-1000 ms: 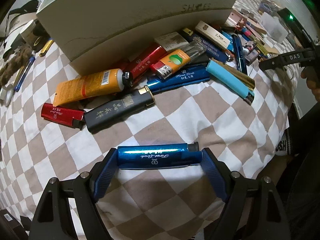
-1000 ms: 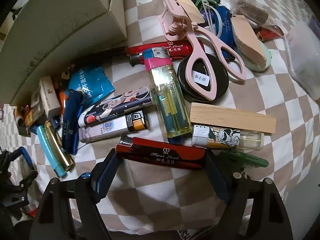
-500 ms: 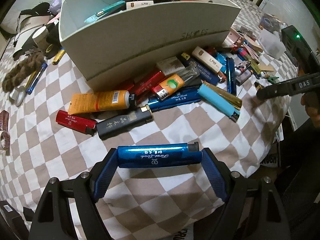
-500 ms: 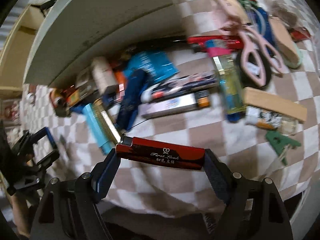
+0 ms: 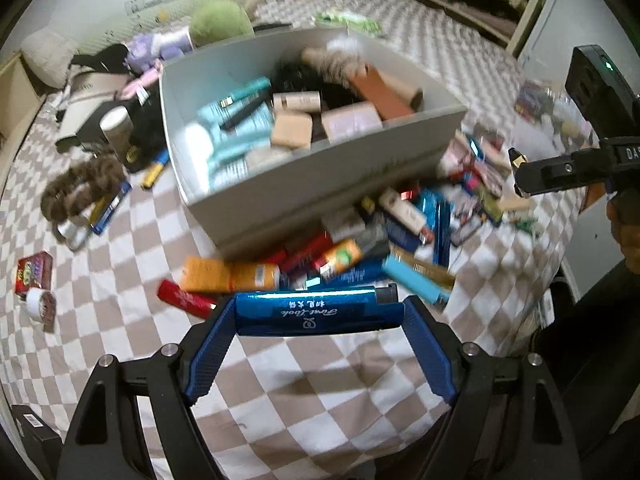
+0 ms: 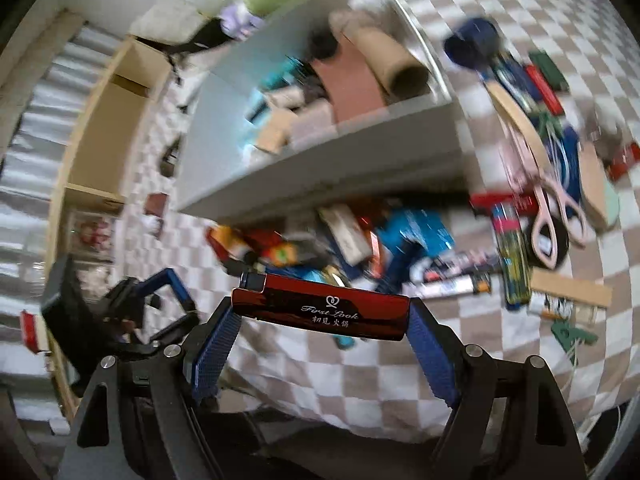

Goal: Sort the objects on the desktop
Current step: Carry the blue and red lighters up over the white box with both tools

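Observation:
My left gripper (image 5: 318, 312) is shut on a blue lighter (image 5: 318, 311), held crosswise high above the checkered cloth. My right gripper (image 6: 322, 312) is shut on a red lighter (image 6: 322, 308) with "First Look" printed on it, also held crosswise in the air. A grey-white box (image 5: 320, 184) full of small packages stands ahead of both, its open top visible in both views; the box (image 6: 320, 168) lies beyond the red lighter. A pile of lighters (image 5: 360, 252) lies against its near wall. The other gripper (image 5: 560, 168) shows at the right edge of the left wrist view.
Pink scissors (image 6: 552, 200), a wooden block (image 6: 568, 284) and a black round lid (image 6: 548, 240) lie right of the pile. A brown furry item (image 5: 80, 188), a tape roll (image 5: 40, 304) and a red card pack (image 5: 34, 272) lie left of the box. The table's edge runs close below both grippers.
Both grippers have risen with their lighters, so the box's open top and contents now show. The views are blurred with motion.

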`<state>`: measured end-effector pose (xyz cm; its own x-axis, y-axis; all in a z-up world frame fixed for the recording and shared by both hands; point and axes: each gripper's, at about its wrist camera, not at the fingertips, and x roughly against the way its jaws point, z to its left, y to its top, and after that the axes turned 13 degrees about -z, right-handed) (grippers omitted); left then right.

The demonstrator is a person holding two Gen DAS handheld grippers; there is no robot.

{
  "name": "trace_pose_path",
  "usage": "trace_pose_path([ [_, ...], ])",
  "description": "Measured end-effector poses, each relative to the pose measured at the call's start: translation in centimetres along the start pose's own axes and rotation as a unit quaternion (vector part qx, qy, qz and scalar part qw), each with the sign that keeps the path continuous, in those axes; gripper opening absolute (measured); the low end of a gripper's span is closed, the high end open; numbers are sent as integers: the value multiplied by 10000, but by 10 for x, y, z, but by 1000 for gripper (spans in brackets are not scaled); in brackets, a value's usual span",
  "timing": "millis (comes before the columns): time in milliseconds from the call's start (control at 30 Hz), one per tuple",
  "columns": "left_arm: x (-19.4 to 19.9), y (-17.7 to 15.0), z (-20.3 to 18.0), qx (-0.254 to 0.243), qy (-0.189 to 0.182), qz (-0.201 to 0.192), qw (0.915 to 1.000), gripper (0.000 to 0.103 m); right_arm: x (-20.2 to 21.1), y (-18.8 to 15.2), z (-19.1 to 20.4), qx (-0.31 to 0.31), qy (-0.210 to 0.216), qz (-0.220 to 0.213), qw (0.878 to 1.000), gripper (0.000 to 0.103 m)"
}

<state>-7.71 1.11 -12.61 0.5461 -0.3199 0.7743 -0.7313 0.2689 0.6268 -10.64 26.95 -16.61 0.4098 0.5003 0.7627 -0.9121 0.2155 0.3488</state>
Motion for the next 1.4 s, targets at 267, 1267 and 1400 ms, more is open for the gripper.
trace_pose_path([
  [267,18,34,4,184,3,-497,9986,83,33,29,35,159,513,-475,9974,83],
  [1267,-15,99,28,645,-72,-1061,9922,83,-87,168,120,1636,261,-512,9848,83],
  [1400,-26,101,32,624,-97,-970,9933,83,-118,179,114,1754,-111,-381,9837,83],
])
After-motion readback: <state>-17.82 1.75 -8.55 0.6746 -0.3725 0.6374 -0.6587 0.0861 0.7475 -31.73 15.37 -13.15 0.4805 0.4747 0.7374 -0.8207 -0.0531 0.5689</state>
